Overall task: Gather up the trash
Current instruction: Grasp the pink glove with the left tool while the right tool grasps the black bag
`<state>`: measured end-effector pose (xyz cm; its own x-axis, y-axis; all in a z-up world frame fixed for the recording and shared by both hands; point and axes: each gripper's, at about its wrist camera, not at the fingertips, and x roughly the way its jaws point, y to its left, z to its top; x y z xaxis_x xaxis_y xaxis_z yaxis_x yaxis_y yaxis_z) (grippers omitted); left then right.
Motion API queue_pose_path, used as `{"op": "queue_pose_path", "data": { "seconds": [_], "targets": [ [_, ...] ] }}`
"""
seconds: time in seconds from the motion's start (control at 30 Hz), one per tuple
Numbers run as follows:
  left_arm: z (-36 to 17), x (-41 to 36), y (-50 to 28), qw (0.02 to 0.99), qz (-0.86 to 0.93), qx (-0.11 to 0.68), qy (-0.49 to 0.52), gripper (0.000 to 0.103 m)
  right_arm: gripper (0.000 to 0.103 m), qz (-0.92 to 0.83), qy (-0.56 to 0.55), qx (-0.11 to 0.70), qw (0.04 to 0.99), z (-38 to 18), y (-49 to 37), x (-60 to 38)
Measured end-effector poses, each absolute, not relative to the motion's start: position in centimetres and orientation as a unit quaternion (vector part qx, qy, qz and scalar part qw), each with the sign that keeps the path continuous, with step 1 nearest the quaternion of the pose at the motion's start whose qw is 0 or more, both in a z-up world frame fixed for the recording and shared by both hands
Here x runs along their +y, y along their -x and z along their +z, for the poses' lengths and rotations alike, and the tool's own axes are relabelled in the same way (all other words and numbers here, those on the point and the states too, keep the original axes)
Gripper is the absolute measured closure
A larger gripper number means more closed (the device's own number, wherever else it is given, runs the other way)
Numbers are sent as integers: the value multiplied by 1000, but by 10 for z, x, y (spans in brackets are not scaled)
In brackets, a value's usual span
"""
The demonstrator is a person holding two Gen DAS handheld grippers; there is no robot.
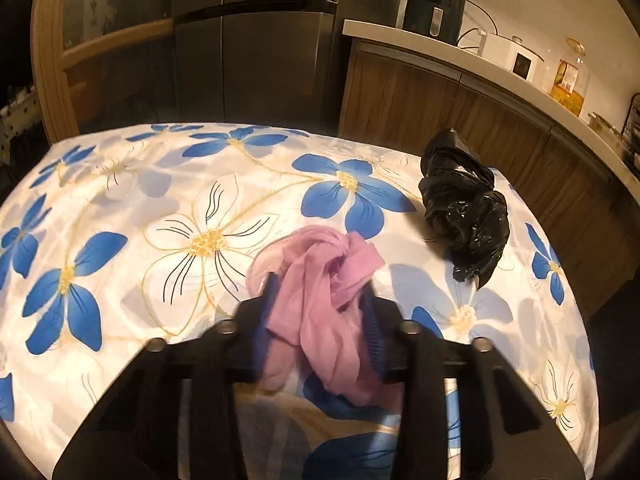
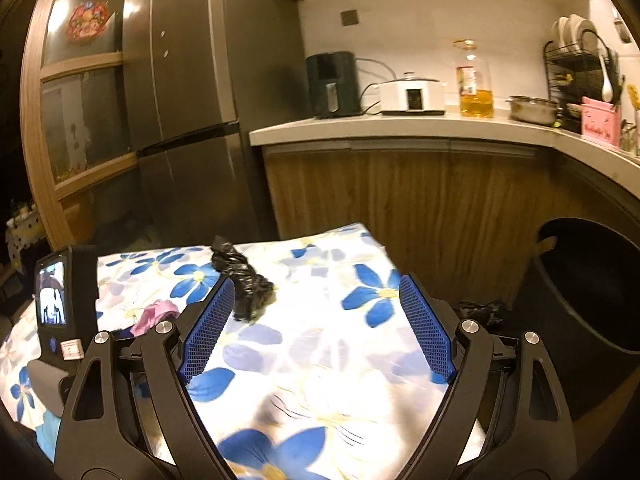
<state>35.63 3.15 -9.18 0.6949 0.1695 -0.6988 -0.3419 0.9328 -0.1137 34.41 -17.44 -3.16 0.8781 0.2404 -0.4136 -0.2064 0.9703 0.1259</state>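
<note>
The left gripper had its jaws clamped on a crumpled pink plastic bag, the blue pads pressing it from both sides. Most of the bag bunched between the jaws and spilled beyond their tips, and a tail of it hung back toward the camera. It lay low over the flowered cloth covering the desk, and I could not tell whether it had left the cloth yet.

Off to the right of those jaws and further out sat a crumpled black plastic bag, well apart from the pink one and touched by nothing.

The right gripper hovered over the same cloth with its jaws wide apart and nothing between them. From its own view the black bag lay just past the tip of the left-side jaw, a little outside the gap. Beyond the right-side jaw, off the desk edge, stood a dark bin with its mouth open toward the desk, and a small black scrap lay near its foot.

To my eye the step in hand was the pickup of the pink bag. The next move called for lifting it clear and carrying it across to the bin, keeping the trailing tail from catching. The right jaws would need to shift sideways to bracket the black bag before closing.
</note>
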Motion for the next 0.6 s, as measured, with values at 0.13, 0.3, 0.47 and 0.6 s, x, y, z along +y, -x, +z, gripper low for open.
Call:
{"op": "queue_pose_path", "data": {
  "seconds": [0.13,0.3,0.47,0.6],
  "targets": [
    [-89,42,-342,917,125,347,152,92,20,132,-28,231,963,-40,-362,-149],
    [-67,59,-309,928,132,299,179,93,20,149,-10,251,956,-51,-386,-121],
    [-46,75,-272,942,160,241,171,94,24,158,17,265,951,-60,-409,-92],
    [-42,82,-262,944,170,223,171,94,31,158,20,276,948,-62,-428,-81]
  ]
}}
